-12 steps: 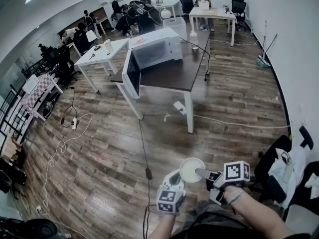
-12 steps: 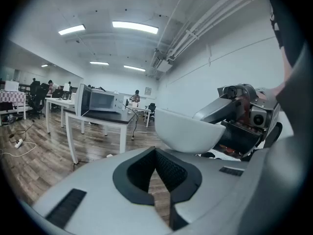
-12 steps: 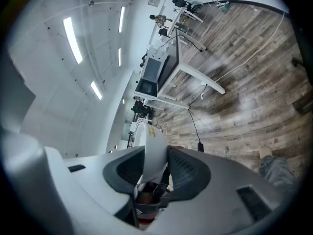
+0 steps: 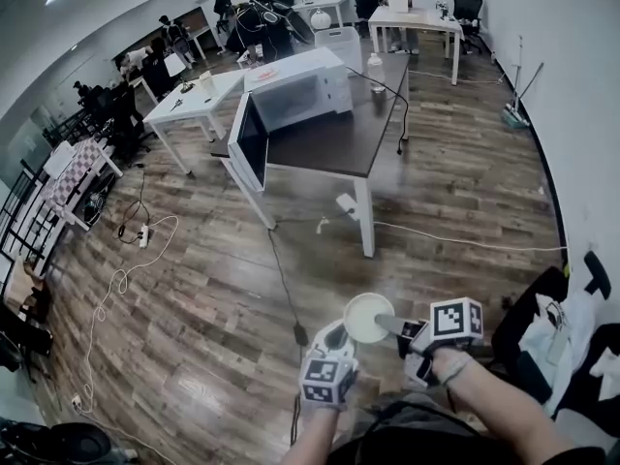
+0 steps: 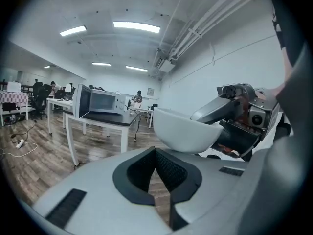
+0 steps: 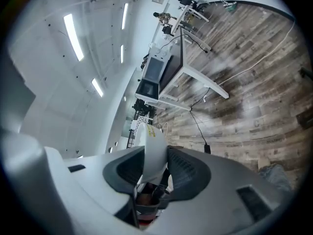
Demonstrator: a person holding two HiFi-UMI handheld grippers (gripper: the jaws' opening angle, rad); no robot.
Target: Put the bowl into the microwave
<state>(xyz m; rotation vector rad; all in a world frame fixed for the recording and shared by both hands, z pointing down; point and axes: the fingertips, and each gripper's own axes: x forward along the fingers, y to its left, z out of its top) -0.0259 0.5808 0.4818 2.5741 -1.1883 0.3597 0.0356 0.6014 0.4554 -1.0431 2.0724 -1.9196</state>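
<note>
My right tongs are pinching the bowl by its rim. In the right gripper view the white wall stands edge-on between the two dark pads, which press on it from both sides. The bowl hangs upright in the air over the wooden floor, mouth up, and I can see nothing inside it. My left tongs sit just beside and slightly under the bowl. Their pads are pressed together at the tips with nothing between them, and in the left gripper view the bowl's rounded underside shows just past them. The microwave stands at the far left corner of the dark counter, well apart from the bowl. Its door is swung open at the counter's left edge.
</note>
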